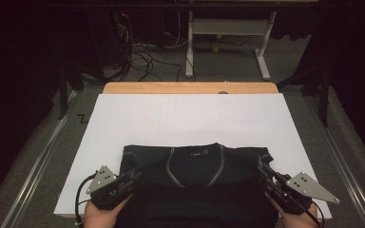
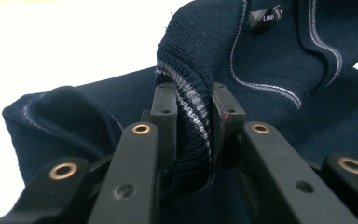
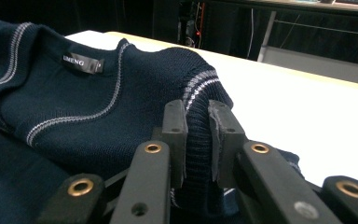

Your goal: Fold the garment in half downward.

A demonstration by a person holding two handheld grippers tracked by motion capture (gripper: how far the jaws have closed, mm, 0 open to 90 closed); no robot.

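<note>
A dark navy knit sweater (image 1: 195, 166) with grey-white stripe trim lies at the near edge of the white table cover, its V-neck collar and label (image 2: 265, 17) facing up. My left gripper (image 1: 134, 177) is shut on a striped ribbed edge of the sweater (image 2: 192, 116) at its left side. My right gripper (image 1: 262, 169) is shut on the striped ribbed edge (image 3: 196, 126) at its right side. In both gripper views the cloth is pinched between the black pads and rises a little above the table. The sweater's lower part runs off the bottom of the high view.
A white sheet (image 1: 190, 118) covers the wooden table (image 1: 190, 87); its far half is bare. Beyond it stand a white metal frame (image 1: 228, 33) and loose cables (image 1: 142, 54) on grey floor. Metal rails (image 1: 38, 161) run along both table sides.
</note>
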